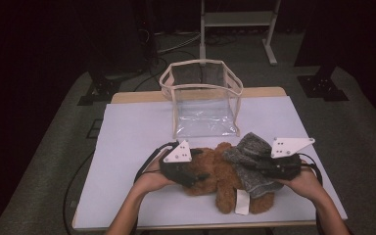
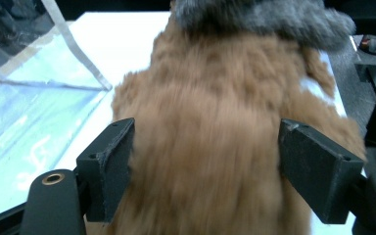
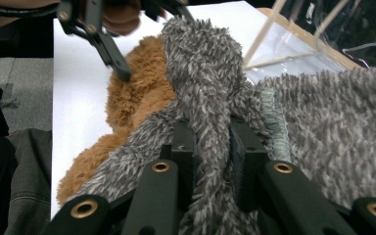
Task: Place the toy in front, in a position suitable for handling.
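Right claw (image 3: 211,161) pinches a fold of the grey fuzzy garment (image 1: 254,161). Left claw (image 2: 205,166) straddles the brown teddy bear (image 1: 223,178) on the worktop (image 1: 132,142), pads touching its fur.

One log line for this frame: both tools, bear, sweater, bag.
left tool: jaws astride bear, grip unclear | right tool: shut on sweater | sweater: over bear | bag: upright behind
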Available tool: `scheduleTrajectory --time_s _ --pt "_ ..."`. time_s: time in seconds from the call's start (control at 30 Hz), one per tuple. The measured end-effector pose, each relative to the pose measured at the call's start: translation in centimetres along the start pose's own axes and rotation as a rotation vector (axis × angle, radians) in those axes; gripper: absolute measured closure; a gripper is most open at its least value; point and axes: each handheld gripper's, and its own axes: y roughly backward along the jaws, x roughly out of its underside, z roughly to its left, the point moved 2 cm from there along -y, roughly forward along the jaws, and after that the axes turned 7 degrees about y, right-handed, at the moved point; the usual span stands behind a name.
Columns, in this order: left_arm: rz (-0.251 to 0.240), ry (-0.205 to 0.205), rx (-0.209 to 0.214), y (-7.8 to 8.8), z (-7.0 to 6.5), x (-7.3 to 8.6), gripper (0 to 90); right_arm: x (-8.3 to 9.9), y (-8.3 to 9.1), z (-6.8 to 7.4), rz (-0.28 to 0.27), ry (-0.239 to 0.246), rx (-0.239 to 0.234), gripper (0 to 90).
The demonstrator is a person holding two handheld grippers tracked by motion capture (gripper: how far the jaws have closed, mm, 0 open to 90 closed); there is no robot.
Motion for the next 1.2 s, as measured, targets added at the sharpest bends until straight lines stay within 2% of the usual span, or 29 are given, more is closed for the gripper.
scheduleTrajectory --time_s 0.07,0.1,0.13,0.2,0.3,0.43,0.6,0.7,0.8,0.83,0.9,0.93,0.97,1.03,1.2 --pt "0.043 -0.017 0.0 -0.5 -0.2 0.2 24.6 -0.3 -0.1 0.2 0.006 0.02 0.003 74.7" --pt "0.052 -0.027 0.007 -0.5 -0.2 0.4 27.4 -0.4 0.1 0.2 0.011 0.027 0.008 74.7" --pt "0.05 -0.017 0.017 -0.4 -0.2 0.5 30.5 -0.4 0.5 0.1 0.006 0.026 0.005 74.7" --pt "0.061 -0.012 0.017 -0.2 -0.2 0.6 33.6 -0.2 1.4 -0.2 -0.01 0.017 0.006 74.7" --pt "0.069 -0.009 0.017 -0.1 -0.1 0.7 34.1 0.4 3.2 -0.9 -0.025 -0.009 0.046 74.6" --pt "0.08 -0.018 0.021 0.1 -0.1 0.7 34.0 1.2 4.3 -1.7 -0.055 -0.048 0.066 74.5" --pt "0.081 -0.019 0.018 1.1 0.1 -0.3 33.5 1.4 2.7 -1.6 -0.053 -0.063 0.027 74.6" --pt "0.064 -0.025 0.036 1.4 0.2 -1.1 33.7 1.0 0.9 -0.9 -0.063 -0.057 -0.03 75.1" --pt "0.075 -0.035 0.042 0.8 0.3 -1.7 31.7 0.3 -0.9 -0.1 -0.059 -0.036 -0.071 75.2" --pt "0.085 -0.036 0.042 0.6 0.3 -1.7 30.5 -0.1 -1.4 0.2 -0.059 -0.022 -0.083 75.1" --pt "0.157 -0.038 0.032 -0.3 0.5 -1.3 30.9 -0.7 -1.8 0.5 -0.05 -0.003 -0.095 74.9" --pt "0.185 -0.055 0.032 -0.7 0.5 -0.9 31.8 -0.8 -1.7 0.5 -0.047 0.007 -0.087 74.8" --pt "0.181 -0.051 0.047 -0.8 0.3 -0.7 32.5 -0.9 -1.3 0.3 -0.057 0.009 -0.077 74.8" --pt "0.183 -0.044 0.056 -0.6 0.3 -0.8 37.5 -0.8 0.0 -0.3 -0.083 -0.007 -0.06 74.8" --pt "0.214 -0.053 0.077 -0.2 0.2 -0.9 38.1 0.3 2.6 -2.0 -0.104 -0.061 0.026 74.6"
